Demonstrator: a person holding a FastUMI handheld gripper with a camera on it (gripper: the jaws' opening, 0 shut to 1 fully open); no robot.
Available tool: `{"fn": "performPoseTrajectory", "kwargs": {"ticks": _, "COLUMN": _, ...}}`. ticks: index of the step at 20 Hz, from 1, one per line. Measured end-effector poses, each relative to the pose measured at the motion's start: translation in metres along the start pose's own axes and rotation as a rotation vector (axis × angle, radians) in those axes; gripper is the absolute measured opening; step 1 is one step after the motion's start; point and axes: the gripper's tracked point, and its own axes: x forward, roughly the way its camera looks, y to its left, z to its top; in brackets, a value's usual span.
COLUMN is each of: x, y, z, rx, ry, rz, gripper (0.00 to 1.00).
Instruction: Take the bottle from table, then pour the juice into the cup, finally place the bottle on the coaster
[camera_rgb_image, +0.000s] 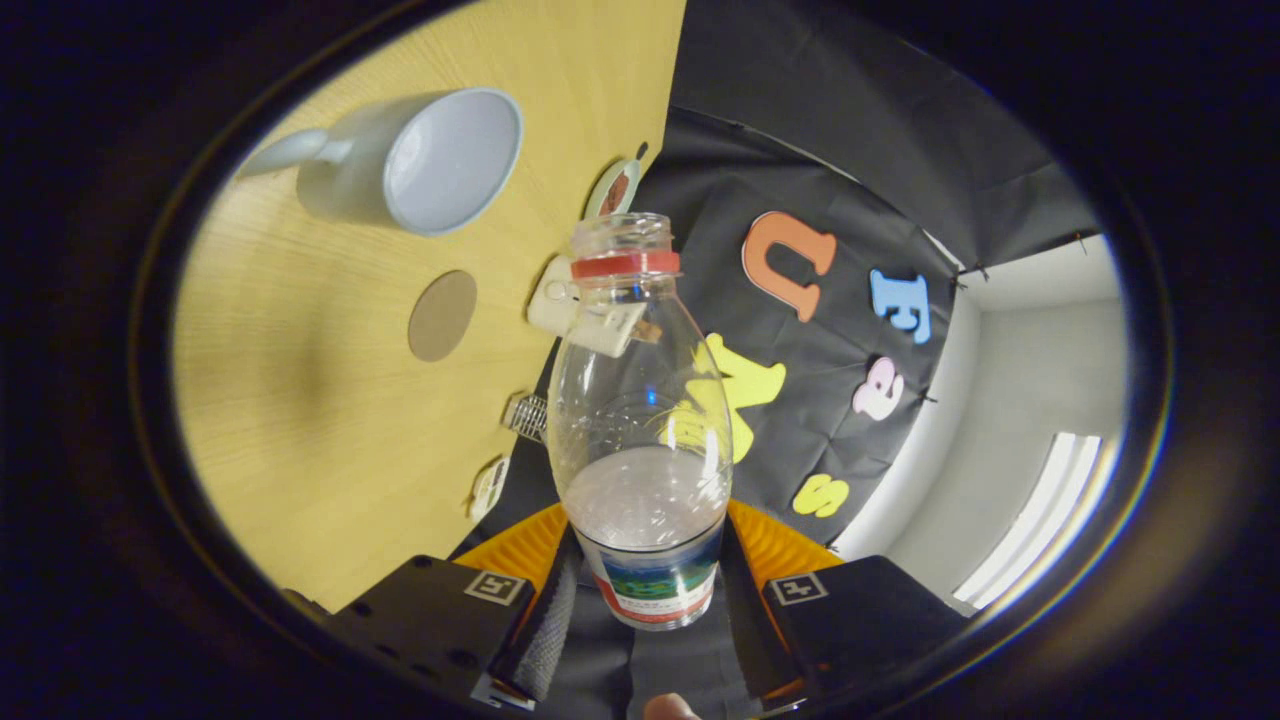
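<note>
- My tongs (645, 600) are clamped on the clear plastic bottle (640, 440), one finger pressed against each side of its labelled lower body.
- The bottle is off the pale yellow wooden table (300, 420); with the view rolled over, it points away from me and the table stands off to one side of it.
- Its mouth is open, with a red ring (625, 264) round the neck just under the threaded rim.
- A whitish liquid (645, 505) fills the bottle's lower part, its surface sitting just above the coloured label (655, 590); the upper part is clear.
- The pale blue-grey ceramic cup (420, 165) stands on the table well apart from the bottle, off to the side of its neck, its handle on the side away from the bottle and its inside bare.
- The round brown coaster (442, 315) lies flat on the table between the cup and the bottle, nearer the bottle's shoulder, with nothing on it.
- A small white tag-like piece (610, 325) shows at the bottle's shoulder; I cannot tell whether it is on the bottle or behind it.
- A few small things lie along the table edge close to the bottle, among them a round rimmed item (612, 190) by the neck; they are too small to tell what they are.
</note>
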Motion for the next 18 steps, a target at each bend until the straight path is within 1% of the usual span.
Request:
{"fn": "performPoseTrajectory", "kwargs": {"ticks": 3, "x": -0.001, "y": 0.015, "z": -0.005, "rx": 0.138, "ry": 0.016, "rz": 0.061, "gripper": 0.74}}
{"fn": "performPoseTrajectory", "kwargs": {"ticks": 10, "x": -0.01, "y": 0.032, "z": -0.016, "rx": 0.528, "ry": 0.039, "rz": 0.169, "gripper": 0.74}}
{"fn": "performPoseTrajectory", "kwargs": {"ticks": 15, "x": -0.019, "y": 0.034, "z": -0.016, "rx": 0.85, "ry": 0.014, "rz": 0.252, "gripper": 0.74}}
{"fn": "performPoseTrajectory", "kwargs": {"ticks": 18, "x": -0.022, "y": 0.036, "z": -0.014, "rx": 1.052, "ry": -0.011, "rz": 0.321, "gripper": 0.75}}
